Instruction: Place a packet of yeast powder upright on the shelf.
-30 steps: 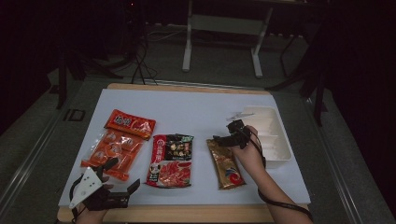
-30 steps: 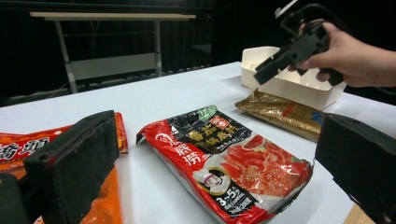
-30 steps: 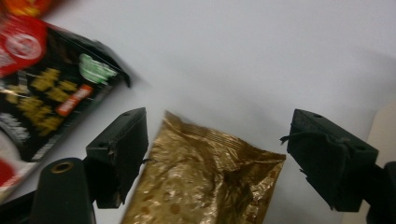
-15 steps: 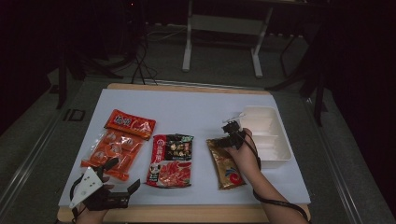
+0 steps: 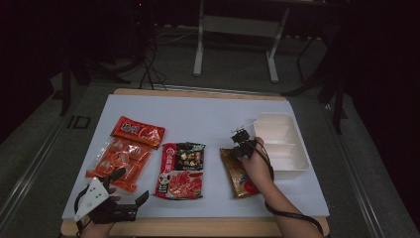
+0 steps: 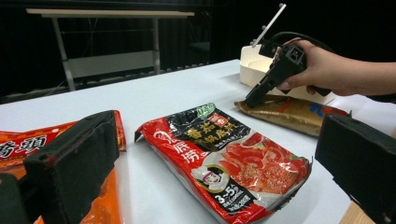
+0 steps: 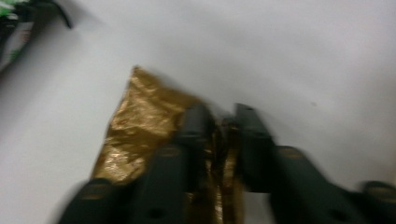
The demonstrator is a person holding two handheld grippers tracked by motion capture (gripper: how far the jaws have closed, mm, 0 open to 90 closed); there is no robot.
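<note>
The right gripper (image 7: 219,126) has its jaws just drawn in on the far end of the gold foil pouch (image 7: 135,135), and the right gripper view shows a ridge of foil pinched up between the two black pads, so the grasp looks made, though the pouch lies flat on the table and is not yet lifted. From the high view the right gripper (image 5: 242,145) sits over the pouch's far end, with the gold foil pouch (image 5: 239,172) lying toward the table's right side, just beside the near left corner of the white compartment tray (image 5: 292,166); whether pouch and tray touch I cannot tell. The tray looks empty, so judging by this, nothing is packed yet and this pouch would be the first to go in. The left gripper (image 5: 130,207) rests at the near left corner of the table (image 5: 198,114), its jaws spread wide with nothing between them. Untouched are the red and black hot pot base packet (image 5: 181,170) at mid-table, the clear bag of orange snack packs (image 5: 116,161) toward the left edge, and the orange-red packet (image 5: 137,132) just beyond it.
</note>
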